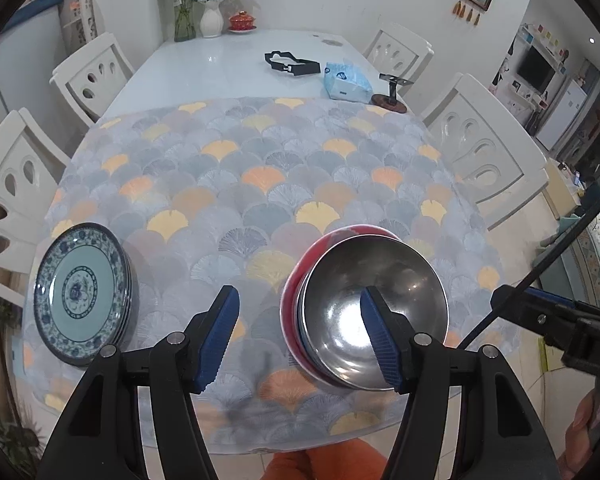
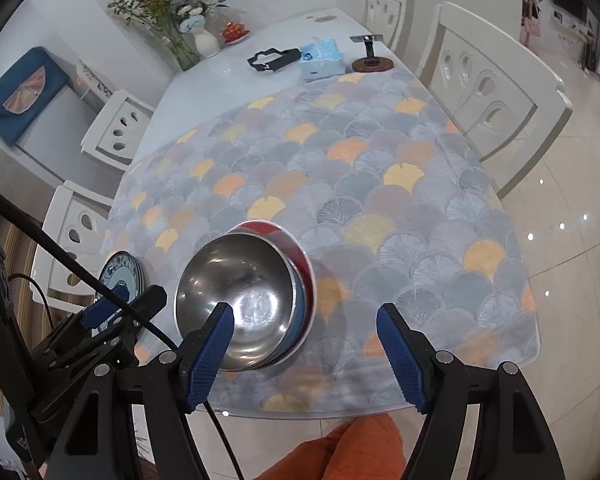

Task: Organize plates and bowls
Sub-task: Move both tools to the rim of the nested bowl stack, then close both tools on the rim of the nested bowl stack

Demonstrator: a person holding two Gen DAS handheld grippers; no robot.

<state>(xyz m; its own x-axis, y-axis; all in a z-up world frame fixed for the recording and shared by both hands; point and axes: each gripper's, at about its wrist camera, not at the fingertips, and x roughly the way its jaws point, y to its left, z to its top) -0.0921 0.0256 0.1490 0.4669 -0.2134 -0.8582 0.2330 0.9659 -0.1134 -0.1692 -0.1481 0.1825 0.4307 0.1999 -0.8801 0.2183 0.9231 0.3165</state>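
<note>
On the fan-patterned cloth covering the near end of the white worktop (image 1: 228, 64) sits a nested stack of bowls: a shiny steel bowl (image 1: 374, 312) on top, holding nothing but reflections, inside a blue-rimmed one and a red bowl (image 1: 300, 280) at the bottom. The stack lies toward the near edge, at about five o'clock from the cloth's middle in the left wrist view. At roughly eight o'clock lies a stack of blue-and-white patterned plates (image 1: 82, 292) with a pale green centre, well apart from the bowls.

The left hand-held gripper (image 1: 300, 334) hangs with its blue-padded fingers spread wide, gripping nothing; its right finger overlaps the steel bowl in the picture, though I cannot tell whether it touches. The right hand-held gripper (image 2: 306, 354) is likewise spread apart and holding nothing, its left finger in front of the bowl's near rim.

The left wrist view shows the plates' whole face; from the right wrist they are half hidden behind the other gripper and its cable. At the worktop's twelve o'clock end stand a white vase of flowers (image 1: 211, 16) and a red lidded cup (image 1: 242, 22).
</note>
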